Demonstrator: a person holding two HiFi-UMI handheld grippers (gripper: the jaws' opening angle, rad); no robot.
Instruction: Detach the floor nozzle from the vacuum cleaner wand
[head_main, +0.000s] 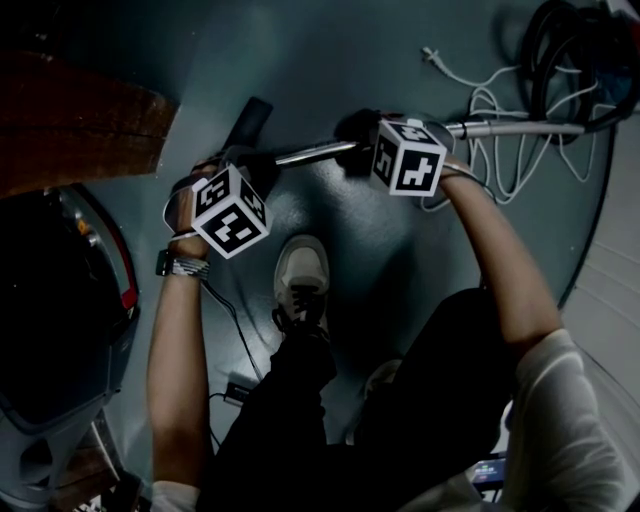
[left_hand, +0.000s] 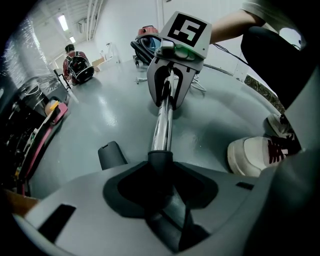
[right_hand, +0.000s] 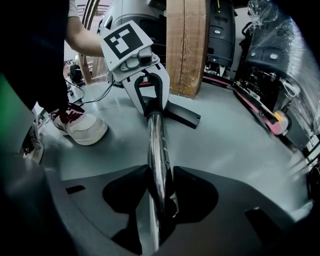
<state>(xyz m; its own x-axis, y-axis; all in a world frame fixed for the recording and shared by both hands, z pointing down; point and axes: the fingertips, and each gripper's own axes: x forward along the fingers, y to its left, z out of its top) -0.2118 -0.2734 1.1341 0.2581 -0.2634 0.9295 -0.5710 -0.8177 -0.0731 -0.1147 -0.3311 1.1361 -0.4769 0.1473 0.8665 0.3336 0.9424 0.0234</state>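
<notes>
Two grips are set on the one tube. Our left hand-held gripper (left_hand: 161, 170) is clamped, part-way closed, round the black plastic collar (left_hand: 160, 159) at the end of the shiny chrome metal wand (left_hand: 161, 125). Our right hand-held gripper (right_hand: 160, 190) is closed to a similar width on the bare chrome farther along. The wand therefore runs straight from one pair of jaws to the other, held off the grey-green floor (left_hand: 210, 130).

Just beyond the left hand-held gripper, on the side away from the right one, the flat dark grey floor nozzle (right_hand: 184, 116) lies low against the floor. We cannot tell whether it is seated on the collar, because the left hand-held gripper covers the joint.

We judge the task to be at the pulling stage. Both holds are set, and no gap shows between nozzle and wand. What seems left is to release any catch, draw the two apart and set the nozzle down clear.
</notes>
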